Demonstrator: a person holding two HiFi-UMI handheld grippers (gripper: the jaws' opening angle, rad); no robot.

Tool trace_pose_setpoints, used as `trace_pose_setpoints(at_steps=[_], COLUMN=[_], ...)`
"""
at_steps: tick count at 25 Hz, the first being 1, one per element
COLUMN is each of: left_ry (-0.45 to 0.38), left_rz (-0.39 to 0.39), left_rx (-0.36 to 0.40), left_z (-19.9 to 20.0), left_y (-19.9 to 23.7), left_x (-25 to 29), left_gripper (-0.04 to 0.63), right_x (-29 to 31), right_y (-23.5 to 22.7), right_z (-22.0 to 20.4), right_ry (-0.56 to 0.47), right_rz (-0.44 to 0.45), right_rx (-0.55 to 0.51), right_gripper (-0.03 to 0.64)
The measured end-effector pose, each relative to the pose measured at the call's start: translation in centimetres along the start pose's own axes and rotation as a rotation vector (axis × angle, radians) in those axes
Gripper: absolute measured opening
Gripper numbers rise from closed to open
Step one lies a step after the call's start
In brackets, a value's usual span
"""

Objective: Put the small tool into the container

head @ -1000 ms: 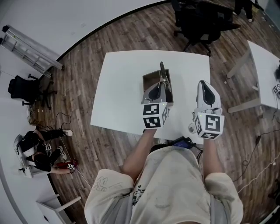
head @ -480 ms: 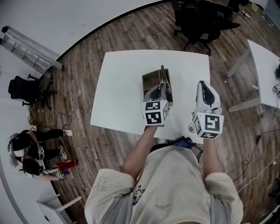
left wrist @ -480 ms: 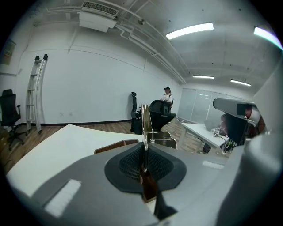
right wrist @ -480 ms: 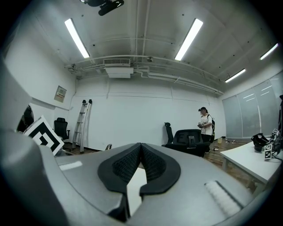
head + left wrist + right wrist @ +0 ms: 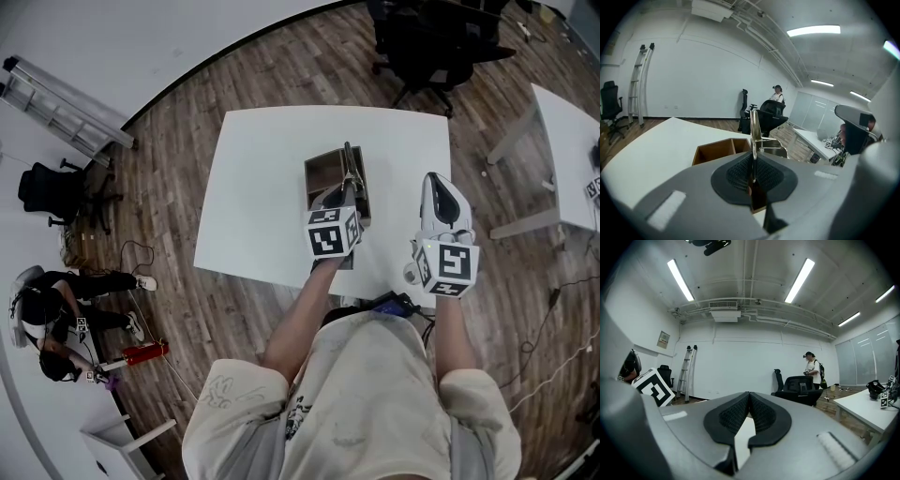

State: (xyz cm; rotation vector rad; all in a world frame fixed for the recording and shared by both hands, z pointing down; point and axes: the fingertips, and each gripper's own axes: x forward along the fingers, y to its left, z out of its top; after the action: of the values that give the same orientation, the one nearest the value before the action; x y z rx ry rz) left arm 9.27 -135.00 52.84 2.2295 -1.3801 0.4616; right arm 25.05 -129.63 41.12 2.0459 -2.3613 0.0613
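Small tool (image 5: 754,133): a thin, flat metal piece, nearly upright, its lower end clamped between the black pads of the left gripper (image 5: 753,171), its upper end rising clear of them. Left gripper: jaws closed on the tool, pointing downward over the container (image 5: 323,172), an open-topped brown box with an inner divider. In the head view the tool lies along the container's right side; whether it touches the box cannot be told. The container stands on the white table (image 5: 262,187), towards its near edge. Right gripper (image 5: 434,180): jaws pressed together with nothing between them, held level over the table's near right corner, well apart from the container. Beyond the table's far edge, a black office chair (image 5: 431,42) on the wooden floor
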Motion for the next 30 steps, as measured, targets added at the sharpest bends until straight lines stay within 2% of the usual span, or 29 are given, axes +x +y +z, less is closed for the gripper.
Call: trace_pose_setpoints(at_steps=[13, 20, 30], left_ry=[0.140, 0.205, 0.327], left_rz=[-0.030, -0.070, -0.120], left_rx=[-0.103, -0.171, -0.216], left_z=[-1.6, -2.7, -4.0], left_y=[1.1, 1.6, 1.6], left_x=[1.8, 2.9, 3.7], left_gripper=[0.021, 0.021, 0.023], right_x=[-0.1, -0.1, -0.6], right_y=[-0.5, -0.6, -0.8], right_z=[-0.9, -1.4, -1.4], right_ry=[0.015, 0.016, 0.016], right_rz=[0.000, -0.001, -0.005], right_rx=[0.003, 0.003, 0.003], right_gripper=[0.005, 0.005, 0.006])
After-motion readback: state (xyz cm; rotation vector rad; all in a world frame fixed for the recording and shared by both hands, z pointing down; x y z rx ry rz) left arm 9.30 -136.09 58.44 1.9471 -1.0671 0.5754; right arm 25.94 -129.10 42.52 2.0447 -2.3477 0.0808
